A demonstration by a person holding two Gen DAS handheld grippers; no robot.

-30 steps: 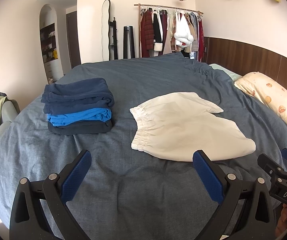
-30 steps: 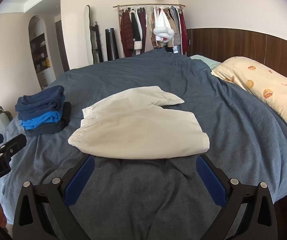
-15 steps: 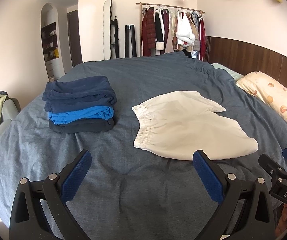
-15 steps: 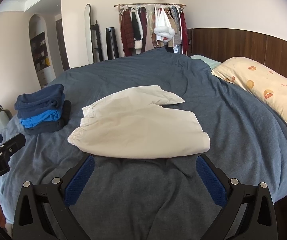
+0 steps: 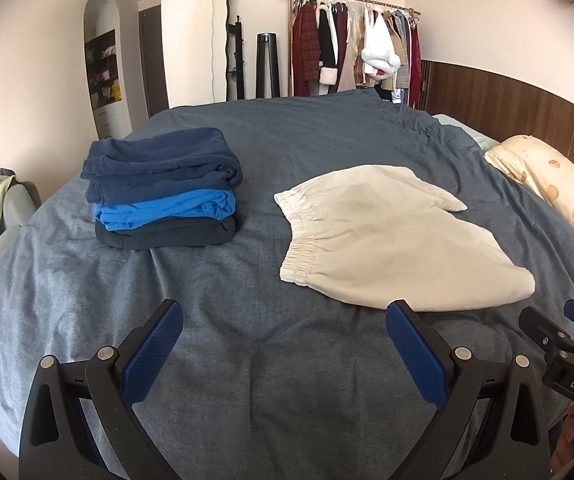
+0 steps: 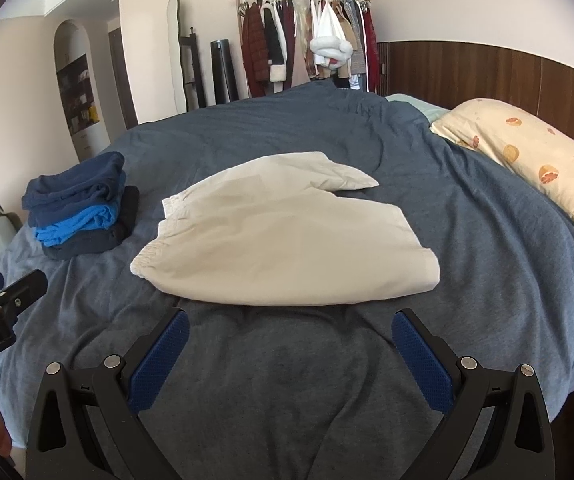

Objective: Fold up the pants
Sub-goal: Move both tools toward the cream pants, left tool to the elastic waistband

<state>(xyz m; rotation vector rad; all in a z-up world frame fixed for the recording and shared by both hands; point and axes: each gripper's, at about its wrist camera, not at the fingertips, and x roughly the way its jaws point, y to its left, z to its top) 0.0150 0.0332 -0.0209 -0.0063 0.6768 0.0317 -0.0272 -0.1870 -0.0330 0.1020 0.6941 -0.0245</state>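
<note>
Cream pants (image 5: 391, 240) lie folded in half on the blue-grey bed cover (image 5: 271, 360), elastic waistband toward the left; they also show in the right wrist view (image 6: 287, 240). My left gripper (image 5: 283, 328) is open and empty, hovering over the cover in front of the pants' near left edge. My right gripper (image 6: 291, 336) is open and empty, just in front of the pants' near edge. Neither touches the cloth. The right gripper's tip (image 5: 563, 344) shows at the left view's right edge.
A stack of folded dark blue, bright blue and black garments (image 5: 163, 196) sits on the bed left of the pants. A patterned pillow (image 6: 527, 156) lies at the right by the wooden headboard. A clothes rack (image 5: 351, 52) and mirror stand beyond the bed.
Both grippers have drifted slightly; the pants and stack sit a little lower and nearer in view. Nothing was grasped or released.
</note>
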